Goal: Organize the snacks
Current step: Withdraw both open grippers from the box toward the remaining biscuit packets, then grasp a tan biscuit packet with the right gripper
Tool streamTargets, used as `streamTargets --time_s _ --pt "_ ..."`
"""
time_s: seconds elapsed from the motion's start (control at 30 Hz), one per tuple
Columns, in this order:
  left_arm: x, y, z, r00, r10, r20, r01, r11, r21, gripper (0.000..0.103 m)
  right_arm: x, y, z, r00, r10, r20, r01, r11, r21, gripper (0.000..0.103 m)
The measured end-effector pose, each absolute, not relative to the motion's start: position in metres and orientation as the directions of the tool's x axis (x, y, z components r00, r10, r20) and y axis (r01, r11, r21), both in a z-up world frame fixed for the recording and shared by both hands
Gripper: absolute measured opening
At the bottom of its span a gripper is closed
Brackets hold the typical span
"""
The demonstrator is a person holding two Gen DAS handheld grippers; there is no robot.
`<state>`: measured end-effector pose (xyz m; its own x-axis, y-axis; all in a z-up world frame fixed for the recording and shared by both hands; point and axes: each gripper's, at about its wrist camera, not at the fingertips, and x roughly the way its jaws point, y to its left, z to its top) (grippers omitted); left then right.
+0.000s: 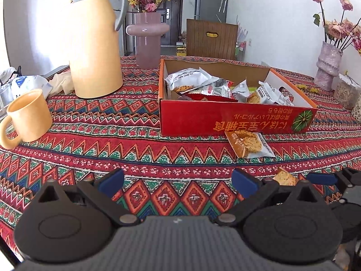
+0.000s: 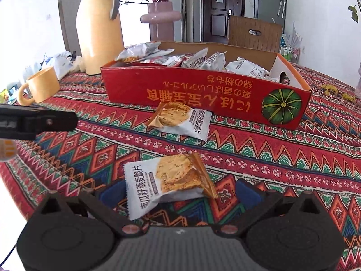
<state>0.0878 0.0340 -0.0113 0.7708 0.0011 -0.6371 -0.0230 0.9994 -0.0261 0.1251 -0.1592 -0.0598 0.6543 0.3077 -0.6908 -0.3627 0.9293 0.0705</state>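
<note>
Right gripper (image 2: 178, 194) jaws spread wide, near snack packet (image 2: 167, 185) between them, not clamped. Left gripper (image 1: 178, 183) jaws released, empty. Second packet (image 2: 180, 122) touches the red box (image 2: 203, 94) front wall. Risk: crinkly foil slipping on closure.

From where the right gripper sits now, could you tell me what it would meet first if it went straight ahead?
Probably the near snack packet, lying between the open right gripper's fingers. Beyond it lie a second packet and the red box.

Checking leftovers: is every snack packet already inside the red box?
No: two oat crisp packets lie on the tablecloth outside the red box.
</note>
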Motion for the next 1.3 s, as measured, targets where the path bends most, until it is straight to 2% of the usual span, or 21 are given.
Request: streamTargets --time_s 0.1,0.37,0.73,1.03,1.3 --pt "0.087 0.036 -0.010 0.774 -0.001 -0.633 -0.025 0.999 -0.032 0.103 0.132 -0.157 -0.059 0.657 0.306 -0.689 -0.353 0.932 0.078 0.101" --pt "0.089 0.036 -0.011 0.771 -0.019 -0.637 -0.013 0.999 -0.046 0.103 0.129 -0.159 -0.057 0.678 0.290 -0.675 -0.337 0.939 0.065 0.076" --pt "0.094 0.025 -0.014 0.763 -0.023 -0.646 -0.003 0.999 -0.039 0.103 0.123 -0.164 -0.056 0.695 0.299 -0.654 -0.346 0.936 0.060 0.058" --pt "0.112 0.007 -0.012 0.755 -0.026 -0.655 0.009 1.000 -0.029 0.103 0.122 -0.186 -0.051 0.721 0.313 -0.618 -0.320 0.942 0.103 0.055" --pt "0.138 -0.028 -0.016 0.738 -0.045 -0.673 0.043 0.999 -0.020 0.103 0.129 -0.222 -0.042 0.777 0.261 -0.573 -0.246 0.964 0.104 0.056"
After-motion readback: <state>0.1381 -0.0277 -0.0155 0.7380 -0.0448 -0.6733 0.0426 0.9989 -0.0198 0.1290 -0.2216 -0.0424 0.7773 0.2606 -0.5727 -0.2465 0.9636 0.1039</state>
